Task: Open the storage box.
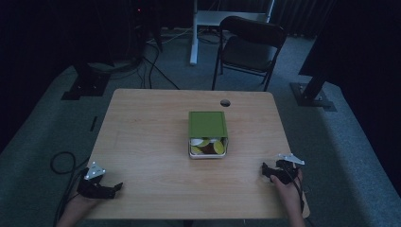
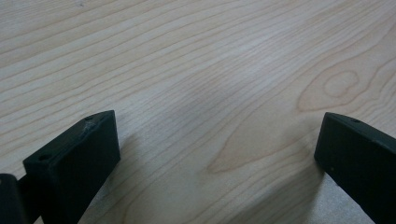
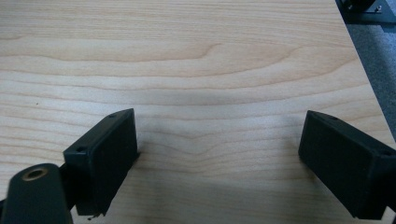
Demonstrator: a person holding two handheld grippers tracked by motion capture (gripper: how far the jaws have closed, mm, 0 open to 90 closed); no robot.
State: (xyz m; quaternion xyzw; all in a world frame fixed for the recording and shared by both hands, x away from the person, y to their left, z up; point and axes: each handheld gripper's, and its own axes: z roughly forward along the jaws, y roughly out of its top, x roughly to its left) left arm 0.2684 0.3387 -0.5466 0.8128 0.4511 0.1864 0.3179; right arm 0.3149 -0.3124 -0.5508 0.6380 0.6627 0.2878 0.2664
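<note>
A green box [image 1: 207, 126] lies on its side at the middle of the wooden table [image 1: 151, 137], its open end facing the near edge with white and yellow-green pieces [image 1: 206, 145] inside. My left gripper [image 1: 117, 188] rests at the near left corner, held by a hand. My right gripper [image 1: 265, 170] sits at the near right edge. Both stand well apart from the box. In the left gripper view the left gripper [image 2: 217, 140] has jaws spread wide over bare wood. In the right gripper view the right gripper [image 3: 219, 135] is equally open with nothing between its jaws.
A round cable hole [image 1: 225, 102] pierces the far side of the table. A dark chair [image 1: 248, 47] and a white desk leg [image 1: 193, 33] stand behind it. Black stands [image 1: 312, 90] flank the table; cables [image 1: 64, 163] trail on the grey carpet at left.
</note>
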